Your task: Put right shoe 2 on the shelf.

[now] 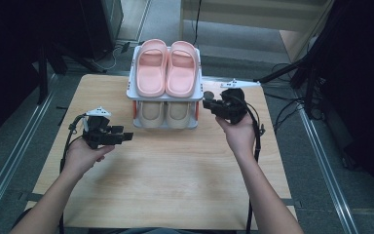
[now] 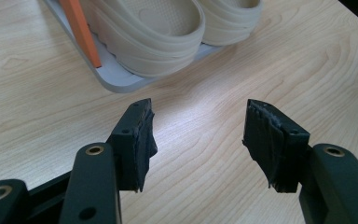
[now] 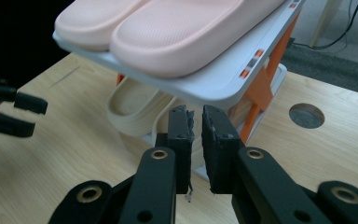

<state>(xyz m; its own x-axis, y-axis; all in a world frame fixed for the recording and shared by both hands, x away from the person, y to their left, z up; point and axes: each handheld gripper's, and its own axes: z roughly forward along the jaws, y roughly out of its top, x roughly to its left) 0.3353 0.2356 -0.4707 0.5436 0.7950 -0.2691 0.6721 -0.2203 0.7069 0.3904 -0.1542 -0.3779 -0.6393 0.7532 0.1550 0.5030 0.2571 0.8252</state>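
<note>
While I held both tongs low over the wooden table (image 1: 175,185), the step in hand, as I judged it, was to reach a slipper on the two-tier shoe rack (image 1: 132,85) from the right. To do it well I needed to part the right jaws wider before going in, keep them level under the upper shelf, and close on the beige slipper's side wall rather than its toe.

My right gripper (image 3: 195,122) was nearly shut, a thin gap between its pads and nothing in it; it hung just beside the rack's right edge, touching nothing that I could see. My left gripper (image 2: 198,135) stood wide open and empty over bare wood, short of the rack's front left corner.

Farther off, the beige slippers (image 1: 165,113) lay on the lower tray, the pink slippers (image 1: 166,67) side by side on the top shelf.
</note>
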